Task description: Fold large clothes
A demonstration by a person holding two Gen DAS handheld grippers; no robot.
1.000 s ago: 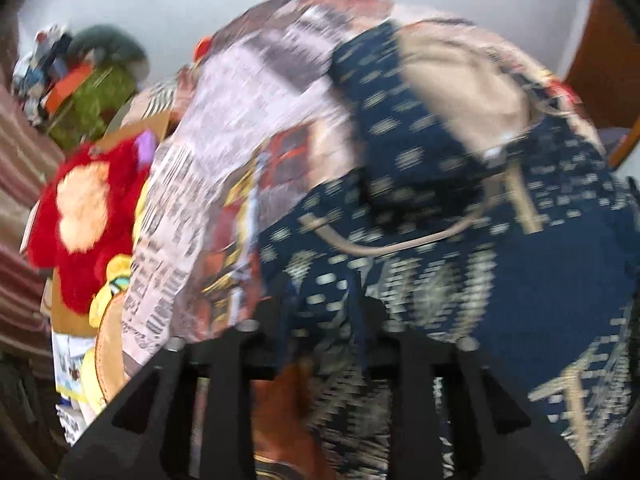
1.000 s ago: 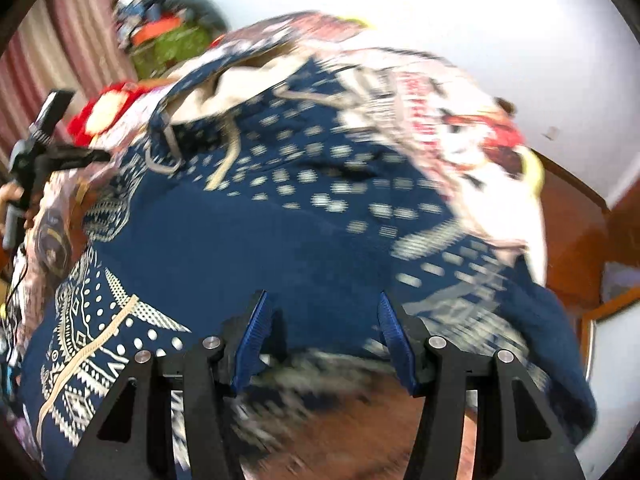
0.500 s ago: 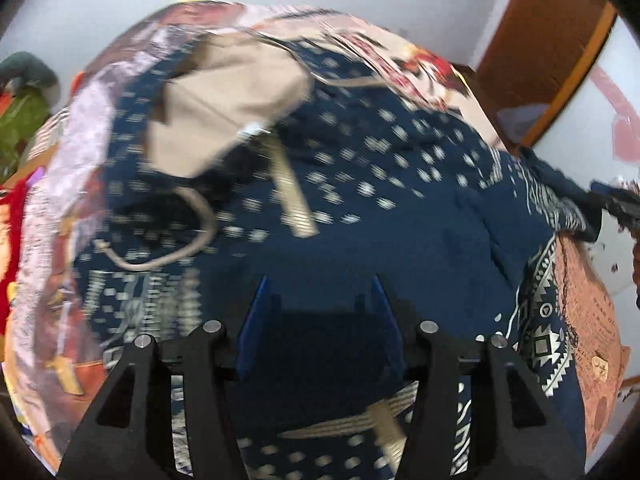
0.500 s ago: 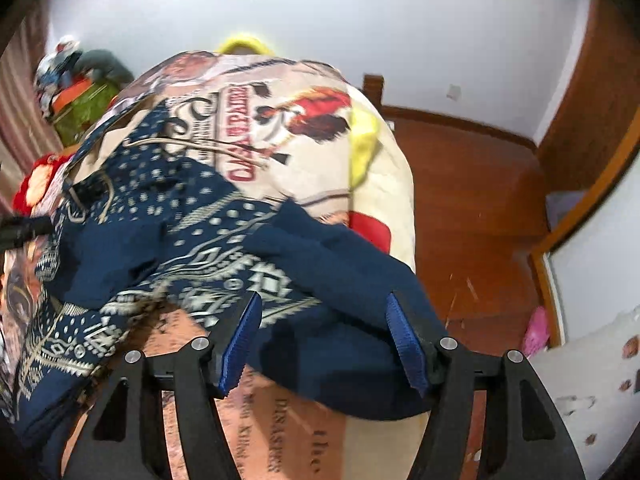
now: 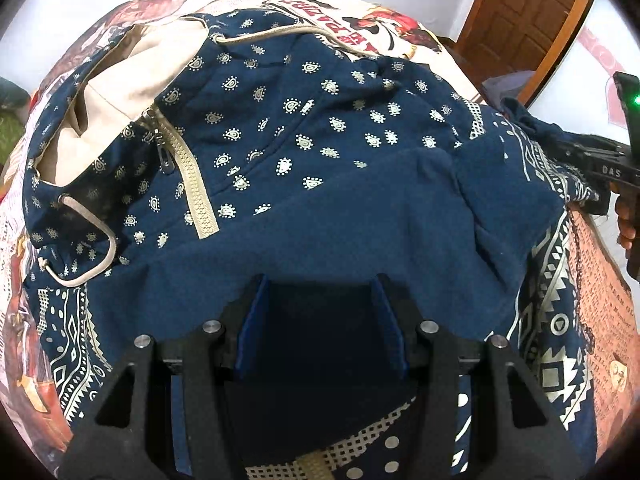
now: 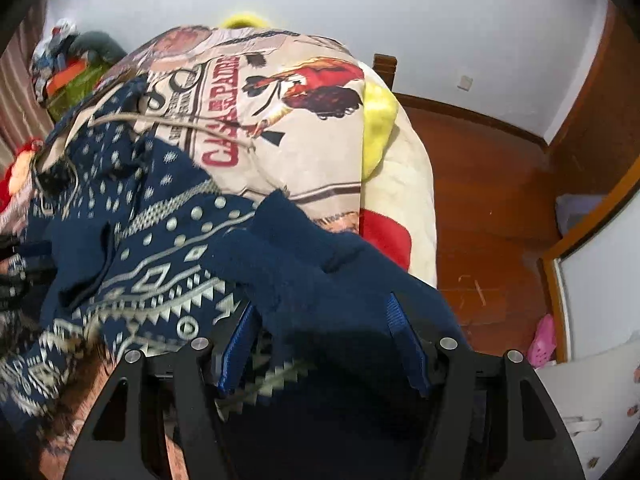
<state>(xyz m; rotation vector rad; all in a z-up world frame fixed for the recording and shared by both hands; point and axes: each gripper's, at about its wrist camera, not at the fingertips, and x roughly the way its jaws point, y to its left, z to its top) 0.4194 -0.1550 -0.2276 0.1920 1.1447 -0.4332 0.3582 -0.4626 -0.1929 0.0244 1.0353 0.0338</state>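
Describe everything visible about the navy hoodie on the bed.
The navy hoodie is a soft fleece-like garment with small cream paisley marks above and geometric bands lower down. It has a beige-lined hood, a beige zipper and beige drawcords. It lies front up, rumpled, on a printed bedspread, one sleeve folded over. Both grippers' jaws are open over its fabric.

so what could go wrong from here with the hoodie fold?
1. The right gripper stands open around the bunched navy sleeve; closing may pinch several layers and drag the fold askew.
2. That sleeve lies close to the bed edge and might slide toward the floor.
3. The drawstring loops loose beside the zipper; the open left gripper, over the hoodie, could snag it.
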